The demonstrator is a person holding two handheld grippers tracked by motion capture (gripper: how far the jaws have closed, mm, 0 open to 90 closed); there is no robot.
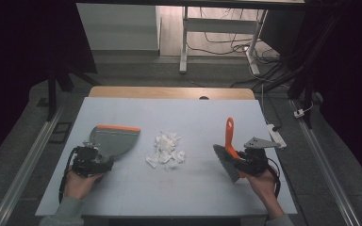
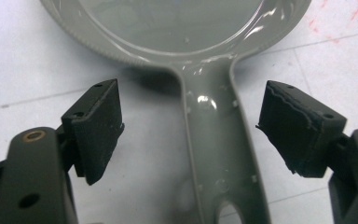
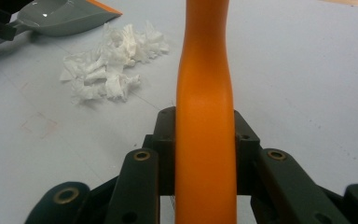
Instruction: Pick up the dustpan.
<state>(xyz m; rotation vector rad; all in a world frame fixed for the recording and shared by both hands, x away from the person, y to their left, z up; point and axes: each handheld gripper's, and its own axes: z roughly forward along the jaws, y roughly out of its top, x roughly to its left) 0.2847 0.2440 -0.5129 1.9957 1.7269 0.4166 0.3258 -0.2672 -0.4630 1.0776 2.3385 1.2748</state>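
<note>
Brush (image 1: 229,149): clamped by the handle in the right gripper (image 3: 205,135), bristles toward the scraps (image 1: 166,151), ready to sweep
Dustpan (image 1: 114,139): flat on the worktop (image 1: 188,193), left of the scraps; orange lip away from them
Left gripper (image 2: 191,126): fingers (image 2: 98,123) wide, astride the dustpan handle, not yet gripping

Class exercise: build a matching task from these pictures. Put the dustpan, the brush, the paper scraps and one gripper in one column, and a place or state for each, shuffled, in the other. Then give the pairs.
1. dustpan
2. brush
3. paper scraps
4. left gripper

A. clamped by its orange handle
B. heaped at the table's middle
C. open, jaws either side of a grey handle
D. lying flat, orange lip facing away

Pairs: 1-D, 2-A, 3-B, 4-C
</note>
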